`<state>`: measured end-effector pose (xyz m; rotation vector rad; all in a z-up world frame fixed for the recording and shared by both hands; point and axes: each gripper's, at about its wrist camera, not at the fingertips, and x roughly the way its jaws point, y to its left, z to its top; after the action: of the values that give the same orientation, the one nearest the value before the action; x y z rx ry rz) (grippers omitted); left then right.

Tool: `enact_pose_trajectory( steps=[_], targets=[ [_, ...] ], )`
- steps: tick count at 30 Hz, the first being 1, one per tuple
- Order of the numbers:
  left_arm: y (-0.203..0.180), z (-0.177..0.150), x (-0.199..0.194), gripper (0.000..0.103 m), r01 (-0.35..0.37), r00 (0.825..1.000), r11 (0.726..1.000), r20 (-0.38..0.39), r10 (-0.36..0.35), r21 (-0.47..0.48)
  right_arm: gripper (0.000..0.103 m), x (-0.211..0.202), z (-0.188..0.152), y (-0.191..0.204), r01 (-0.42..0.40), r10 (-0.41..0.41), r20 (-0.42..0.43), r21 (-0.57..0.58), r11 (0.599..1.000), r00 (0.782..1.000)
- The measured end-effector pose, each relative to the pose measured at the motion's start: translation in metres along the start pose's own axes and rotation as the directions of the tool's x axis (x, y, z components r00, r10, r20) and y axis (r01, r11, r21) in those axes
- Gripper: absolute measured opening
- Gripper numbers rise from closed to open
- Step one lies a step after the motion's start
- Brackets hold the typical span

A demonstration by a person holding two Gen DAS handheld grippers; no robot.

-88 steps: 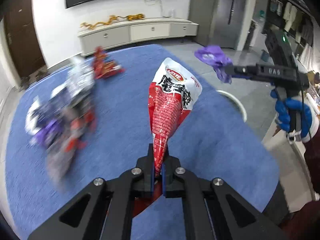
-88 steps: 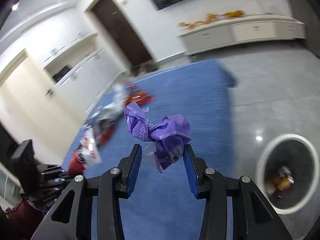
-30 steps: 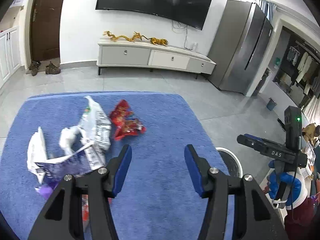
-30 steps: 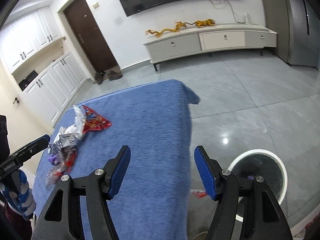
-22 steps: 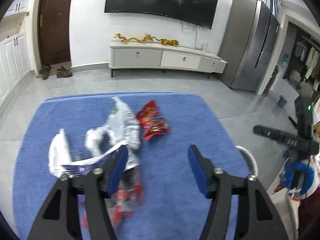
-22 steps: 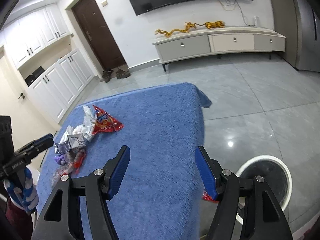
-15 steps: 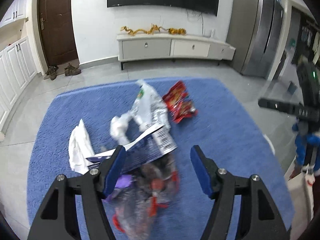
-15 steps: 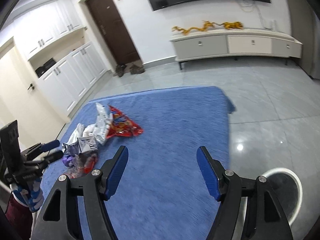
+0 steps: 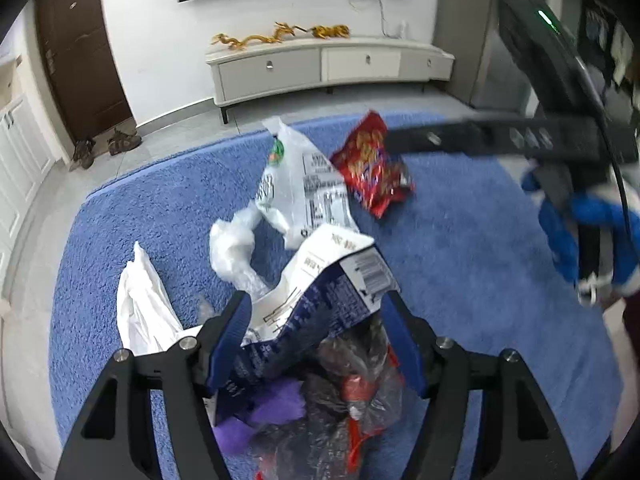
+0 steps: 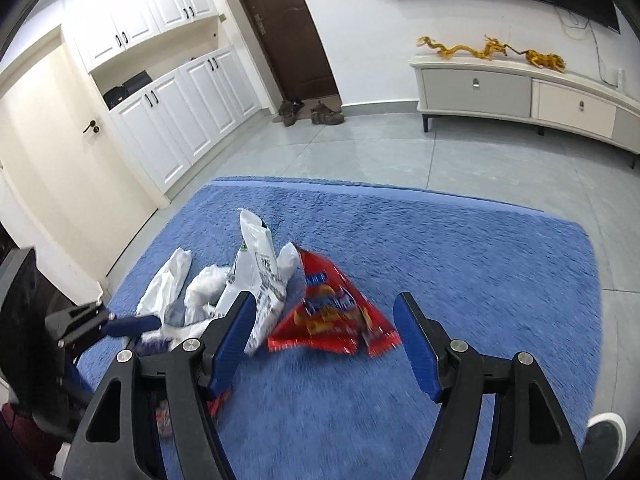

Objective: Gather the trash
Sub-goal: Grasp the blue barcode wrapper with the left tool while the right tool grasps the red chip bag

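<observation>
Trash lies in a pile on the blue rug [image 9: 460,248]. My left gripper [image 9: 320,320] is open, its jaws on either side of a blue-and-white wrapper [image 9: 320,300] lying over dark and purple wrappers [image 9: 344,400]. Beyond lie a crumpled clear bag [image 9: 236,248], a white bag [image 9: 140,312], a clear printed bag [image 9: 304,192] and a red snack bag [image 9: 372,168]. My right gripper [image 10: 324,320] is open, just above the red snack bag [image 10: 332,316], with the clear printed bag [image 10: 260,264] at its left finger. The right gripper also crosses the left wrist view [image 9: 480,140].
A low white cabinet [image 9: 320,68] with gold dragon figures stands at the far wall under a TV. White cupboards [image 10: 160,100], a brown door and shoes [image 10: 308,112] are to the left. Grey tiled floor surrounds the rug. A white bin rim [image 10: 608,432] shows at the bottom right.
Both grippers let go of their earlier trash and are now open. Both have moved back over the rug, close to the pile; the left one has dropped around the blue-and-white wrapper.
</observation>
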<state>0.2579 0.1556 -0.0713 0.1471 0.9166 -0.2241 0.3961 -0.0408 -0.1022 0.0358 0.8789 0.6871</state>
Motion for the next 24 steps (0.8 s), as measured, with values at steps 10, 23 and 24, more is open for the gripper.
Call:
enact_pose_trajectory(
  steps=[10,23,24],
  targets=[
    [-0.004,0.008,0.015,0.067,-0.015,1.000,0.997,-0.017,0.016,0.079,0.059,0.024,0.004,0.002,0.004,-0.005,-0.024,-0.015,1.000,1.000],
    [0.013,0.017,-0.002,0.030,-0.084,0.994,0.996,0.061,0.086,-0.026,0.011,0.004,0.001,-0.016,-0.053,0.052,0.034,0.011,0.999,0.998],
    [0.010,0.017,-0.008,0.030,-0.096,0.993,0.995,0.070,0.097,-0.021,0.011,-0.002,0.000,-0.016,-0.057,0.057,0.044,0.015,0.998,0.997]
  ],
)
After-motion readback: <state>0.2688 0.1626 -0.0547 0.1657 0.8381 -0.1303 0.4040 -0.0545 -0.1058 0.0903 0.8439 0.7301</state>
